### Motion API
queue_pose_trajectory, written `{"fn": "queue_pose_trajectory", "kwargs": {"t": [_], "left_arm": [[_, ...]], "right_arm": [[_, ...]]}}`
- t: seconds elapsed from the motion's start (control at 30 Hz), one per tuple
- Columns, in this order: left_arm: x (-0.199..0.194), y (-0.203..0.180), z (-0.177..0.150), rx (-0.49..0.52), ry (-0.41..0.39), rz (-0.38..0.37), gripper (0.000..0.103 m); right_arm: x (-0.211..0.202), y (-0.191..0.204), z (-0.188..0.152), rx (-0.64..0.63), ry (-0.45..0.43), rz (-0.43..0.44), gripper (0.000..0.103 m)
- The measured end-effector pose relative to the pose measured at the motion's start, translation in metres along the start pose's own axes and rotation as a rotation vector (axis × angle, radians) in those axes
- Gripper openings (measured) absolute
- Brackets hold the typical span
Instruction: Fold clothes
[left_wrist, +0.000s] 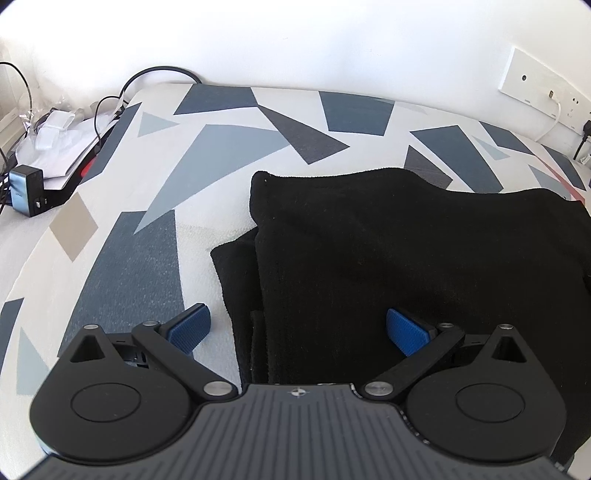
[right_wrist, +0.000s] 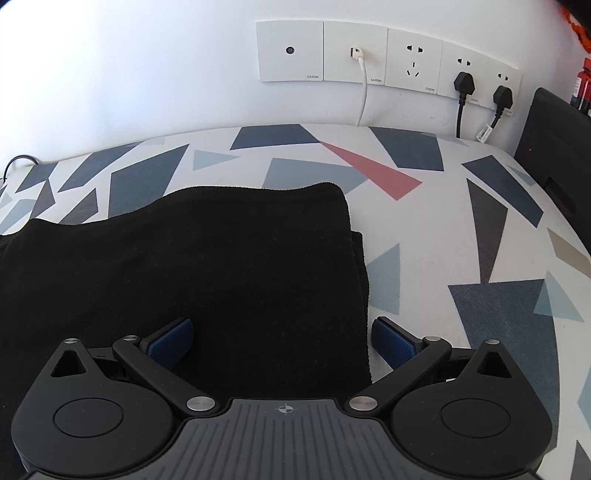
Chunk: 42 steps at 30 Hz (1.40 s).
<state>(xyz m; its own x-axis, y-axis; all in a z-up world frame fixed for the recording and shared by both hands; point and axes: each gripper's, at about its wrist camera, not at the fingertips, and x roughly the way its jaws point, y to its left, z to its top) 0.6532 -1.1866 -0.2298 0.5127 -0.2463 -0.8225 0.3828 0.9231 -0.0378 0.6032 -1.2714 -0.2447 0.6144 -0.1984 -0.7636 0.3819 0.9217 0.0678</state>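
A black garment (left_wrist: 406, 251) is seen lying on the patterned cloth (left_wrist: 155, 177), already doubled in layers. The left gripper (left_wrist: 298, 328) and right gripper (right_wrist: 282, 341) are held over its near corners, fingers spread wide, nothing gripped. Whether folding is finished or another fold is pending cannot be settled; layer count is unclear.

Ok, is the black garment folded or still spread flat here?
Folded. The black garment lies in stacked layers: a lower layer peeks out along its left edge in the left wrist view and along its right edge in the right.
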Motion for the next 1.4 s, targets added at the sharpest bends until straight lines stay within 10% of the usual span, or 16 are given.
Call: {"fn": "queue_pose_trajectory", "kwargs": {"t": [1.4], "left_arm": [[-0.0032,0.003,-0.0052,-0.022,-0.005,0.018,0.103]], "right_arm": [[0.0021,0.003,0.008,-0.036,0.06,0.004,0.102]]}}
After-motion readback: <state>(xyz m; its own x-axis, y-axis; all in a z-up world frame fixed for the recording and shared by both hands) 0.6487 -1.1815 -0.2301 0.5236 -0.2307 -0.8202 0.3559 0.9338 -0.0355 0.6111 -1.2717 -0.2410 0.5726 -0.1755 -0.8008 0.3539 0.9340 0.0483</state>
